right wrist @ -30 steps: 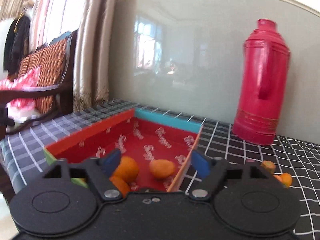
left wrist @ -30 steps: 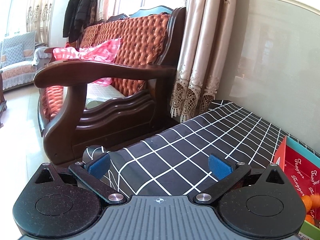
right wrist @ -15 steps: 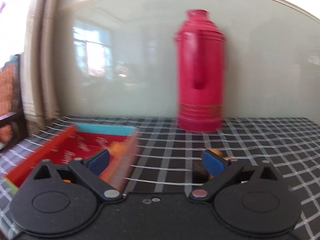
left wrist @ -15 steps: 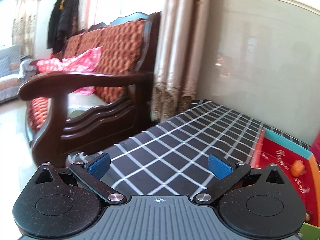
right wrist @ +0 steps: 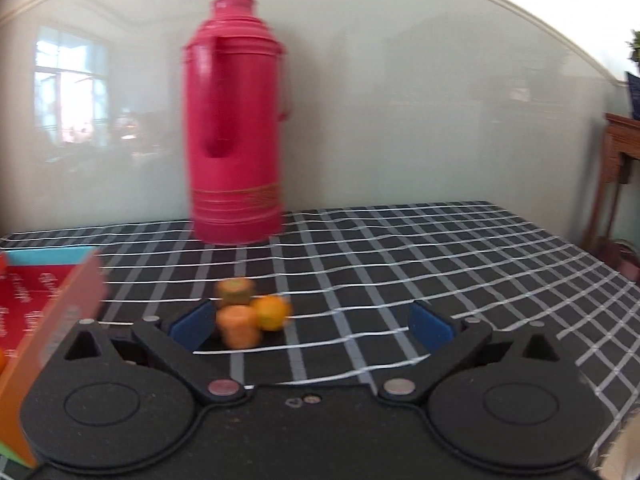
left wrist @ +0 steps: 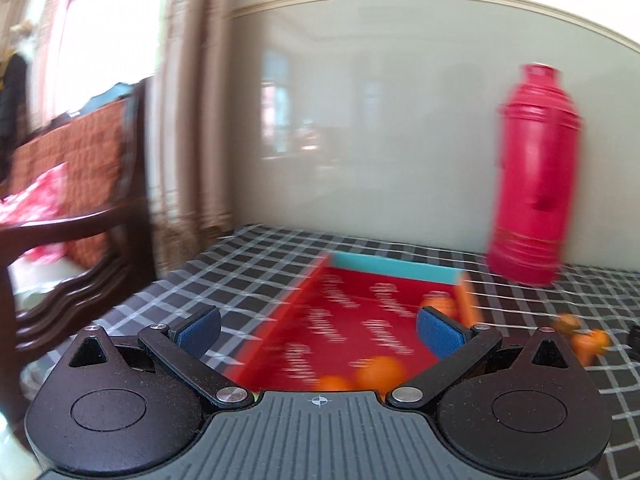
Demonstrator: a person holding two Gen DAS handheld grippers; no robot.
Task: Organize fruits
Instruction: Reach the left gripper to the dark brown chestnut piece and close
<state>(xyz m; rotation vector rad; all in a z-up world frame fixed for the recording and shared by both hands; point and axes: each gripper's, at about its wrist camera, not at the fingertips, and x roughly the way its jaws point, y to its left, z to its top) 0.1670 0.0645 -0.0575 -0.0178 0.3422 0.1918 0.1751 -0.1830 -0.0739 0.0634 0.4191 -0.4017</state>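
A red box [left wrist: 360,320] with a teal far wall lies open on the checked tablecloth; several orange fruits [left wrist: 380,370] lie in it. My left gripper [left wrist: 318,330] is open and empty above its near end. Three small orange fruits [right wrist: 250,314] sit in a cluster on the cloth right of the box; they also show in the left wrist view [left wrist: 580,336]. My right gripper [right wrist: 310,324] is open and empty, just short of them, the cluster near its left finger. The box edge [right wrist: 60,304] shows at the left.
A tall pink thermos [right wrist: 236,128] stands at the back by the wall, also in the left wrist view [left wrist: 534,176]. A dark wooden sofa [left wrist: 68,200] stands left of the table. A wooden stand [right wrist: 620,160] is at far right.
Both grippers have swung to the right. The left view went from the sofa to the red box. The right view went from the box to the loose fruits. Both stayed open.
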